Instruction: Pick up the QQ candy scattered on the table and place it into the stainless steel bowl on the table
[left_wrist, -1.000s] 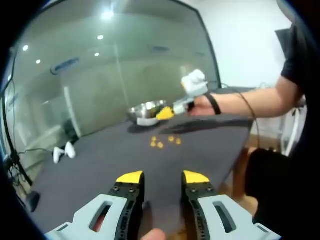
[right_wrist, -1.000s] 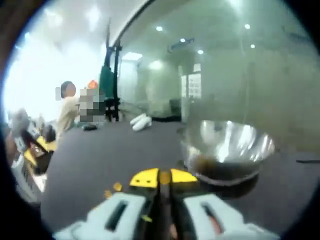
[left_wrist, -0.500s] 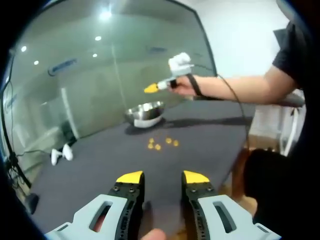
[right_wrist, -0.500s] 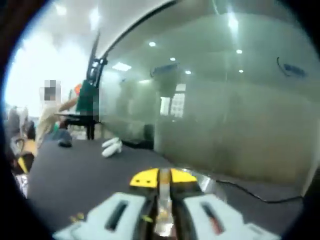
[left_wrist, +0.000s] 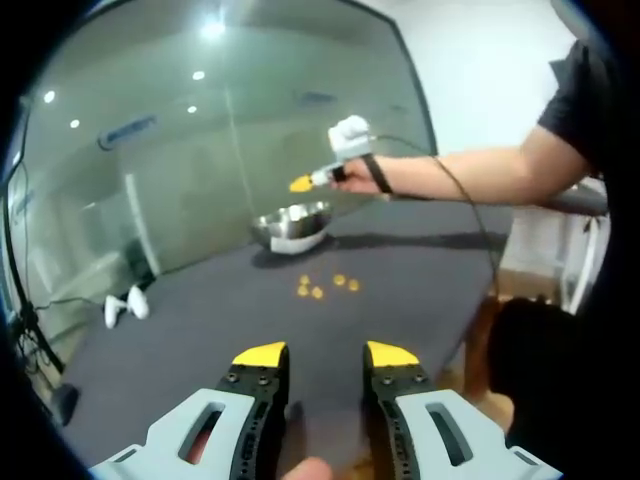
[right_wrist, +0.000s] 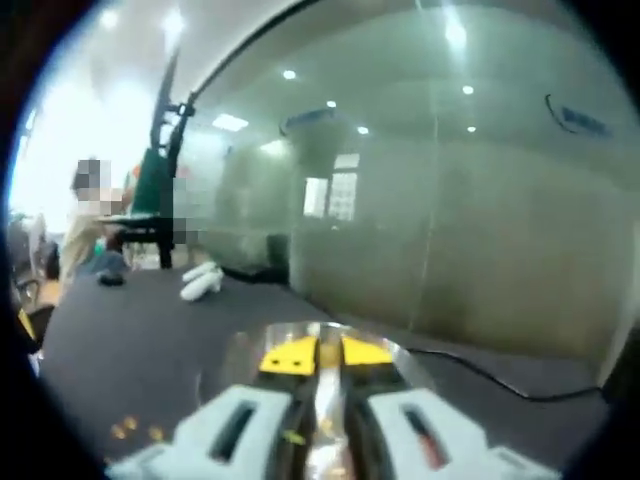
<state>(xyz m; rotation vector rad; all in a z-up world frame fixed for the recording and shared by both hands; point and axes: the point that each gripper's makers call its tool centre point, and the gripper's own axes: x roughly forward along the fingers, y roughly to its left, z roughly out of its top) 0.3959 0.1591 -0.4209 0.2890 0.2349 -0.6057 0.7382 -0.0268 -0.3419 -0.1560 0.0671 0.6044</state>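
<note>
QQ candy (left_wrist: 326, 287) lies loose mid-table, near the steel bowl (left_wrist: 291, 226) by the far edge. Right tool (left_wrist: 301, 183) pinched narrow above the bowl; left tool (left_wrist: 326, 356) wide.

the left gripper (left_wrist: 325, 357) sits low with its yellow-tipped jaws apart. the right gripper (left_wrist: 301, 183) is held up at the end of the person's outstretched bare arm (left_wrist: 470, 175), its jaws pressed together.
</note>
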